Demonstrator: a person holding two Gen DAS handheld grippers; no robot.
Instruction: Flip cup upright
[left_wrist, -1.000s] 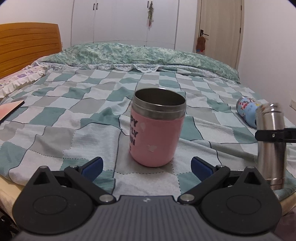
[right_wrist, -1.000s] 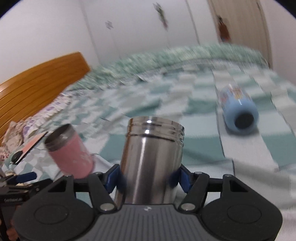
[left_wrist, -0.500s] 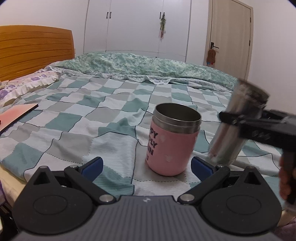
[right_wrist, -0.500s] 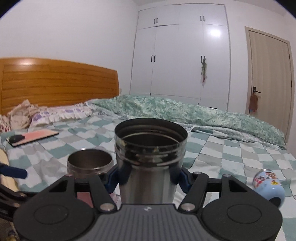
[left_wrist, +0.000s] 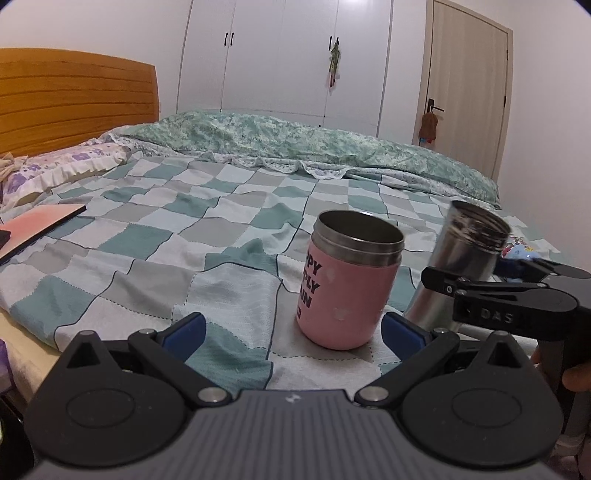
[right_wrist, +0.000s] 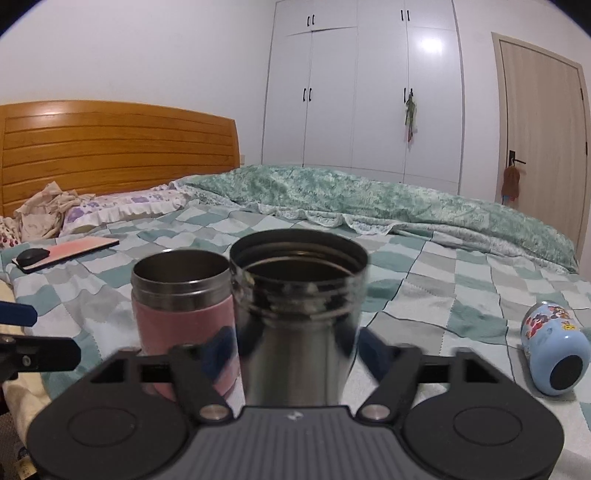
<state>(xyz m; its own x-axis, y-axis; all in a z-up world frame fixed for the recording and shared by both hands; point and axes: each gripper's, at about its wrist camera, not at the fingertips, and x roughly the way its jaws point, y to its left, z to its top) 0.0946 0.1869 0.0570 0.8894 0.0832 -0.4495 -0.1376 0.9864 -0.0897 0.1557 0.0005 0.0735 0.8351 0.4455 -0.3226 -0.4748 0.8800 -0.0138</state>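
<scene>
A pink cup (left_wrist: 349, 282) with a steel rim stands upright on the checked bedspread; it also shows in the right wrist view (right_wrist: 183, 295). My left gripper (left_wrist: 291, 328) is open, its blue pads just short of the pink cup on either side. My right gripper (right_wrist: 293, 349) is shut on a steel cup (right_wrist: 299, 314), mouth up, right next to the pink cup. In the left wrist view the steel cup (left_wrist: 456, 258) leans slightly right; whether its base touches the bed I cannot tell.
A light blue cartoon cup (right_wrist: 554, 349) lies on its side on the bed at the right. A pink pad with a black mouse (right_wrist: 62, 253) lies at the left, near pillows and a wooden headboard (right_wrist: 110, 147). A folded green duvet (right_wrist: 369, 199) lies behind.
My right gripper has turned the steel cup from tilted to mouth-up and brought it down beside the pink cup. My left gripper has stayed open and shifted slightly left.
</scene>
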